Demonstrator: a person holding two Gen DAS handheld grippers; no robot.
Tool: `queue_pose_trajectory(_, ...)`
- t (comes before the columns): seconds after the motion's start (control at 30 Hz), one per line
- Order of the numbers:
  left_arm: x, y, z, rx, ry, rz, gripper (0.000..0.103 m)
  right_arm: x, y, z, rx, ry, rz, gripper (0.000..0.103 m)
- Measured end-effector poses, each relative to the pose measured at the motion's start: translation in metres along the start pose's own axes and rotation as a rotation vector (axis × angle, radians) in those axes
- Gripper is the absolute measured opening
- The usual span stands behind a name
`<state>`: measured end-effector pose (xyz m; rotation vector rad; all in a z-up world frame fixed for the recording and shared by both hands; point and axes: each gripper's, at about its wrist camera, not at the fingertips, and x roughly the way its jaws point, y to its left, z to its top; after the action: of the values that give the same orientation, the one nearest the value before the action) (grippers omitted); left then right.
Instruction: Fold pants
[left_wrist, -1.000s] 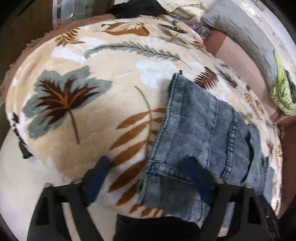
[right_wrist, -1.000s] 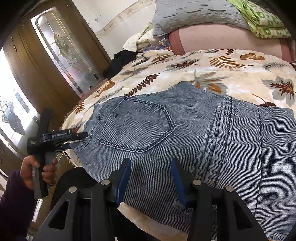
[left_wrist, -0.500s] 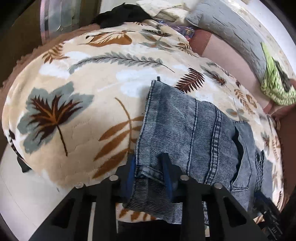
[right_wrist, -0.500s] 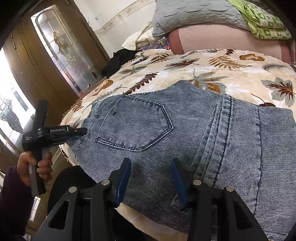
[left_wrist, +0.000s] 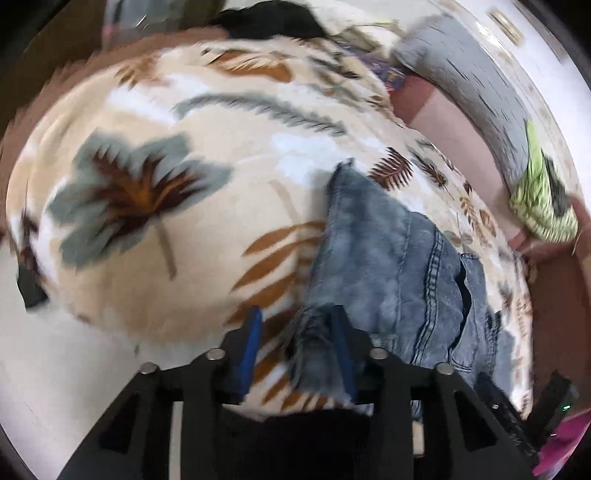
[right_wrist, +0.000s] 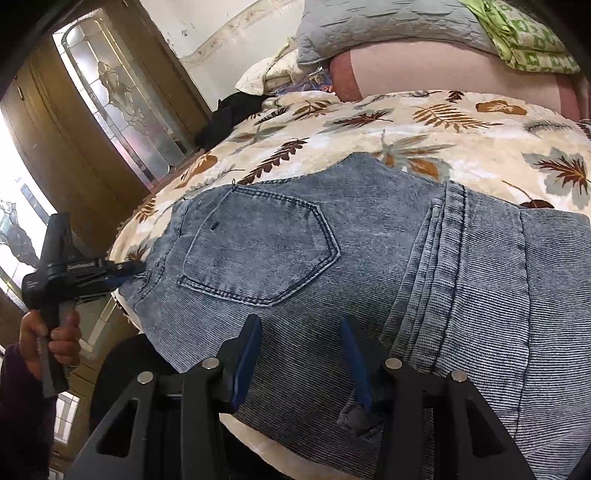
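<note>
- Lying flat on the leaf-print blanket (right_wrist: 436, 122), the denim pants (right_wrist: 369, 266) show their back pocket (right_wrist: 258, 251) just ahead of the right gripper (right_wrist: 301, 354).
- Right gripper's jaws stand apart over the denim's near edge; a small fold sits by its right finger.
- Left gripper (left_wrist: 295, 347) has just been opening; the waistband corner lies between its jaws, with bare blanket to the left of it.
- Beyond both tools the blanket runs clear to the grey pillow (right_wrist: 388, 33).
</note>
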<state>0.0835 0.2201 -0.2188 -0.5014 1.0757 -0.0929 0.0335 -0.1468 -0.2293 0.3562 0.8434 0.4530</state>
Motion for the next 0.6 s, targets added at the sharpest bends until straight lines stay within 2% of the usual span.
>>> queue_pose_trajectory(0.13, -0.005, 0.013, -0.017, -0.074, 0.039, -0.080, 0.047, 0.002, 0.009, -0.003, -0.044, 0.006, -0.001, 0.049)
queue_pose_trajectory(0.23, -0.003, 0.016, -0.026, -0.143, 0.075, -0.141, 0.067, 0.002, 0.013, -0.006, -0.071, 0.010, -0.005, 0.049)
queue_pose_trajectory(0.33, 0.002, 0.019, -0.031, -0.228, 0.088, -0.211, 0.070, -0.001, 0.012, -0.007, -0.069, 0.008, 0.002, 0.049)
queue_pose_trajectory(0.43, 0.012, 0.014, -0.029, -0.277, 0.101, -0.242, 0.071, -0.002, 0.009, -0.005, -0.052, 0.002, 0.006, 0.049)
queue_pose_trajectory(0.53, 0.015, 0.006, -0.021, -0.269, 0.046, -0.234, 0.070, -0.004, 0.009, -0.005, -0.050, 0.000, 0.012, 0.048)
queue_pose_trajectory(0.6, 0.018, 0.002, -0.015, -0.261, 0.047, -0.225, 0.070, -0.004, 0.010, -0.006, -0.055, 0.000, 0.010, 0.049)
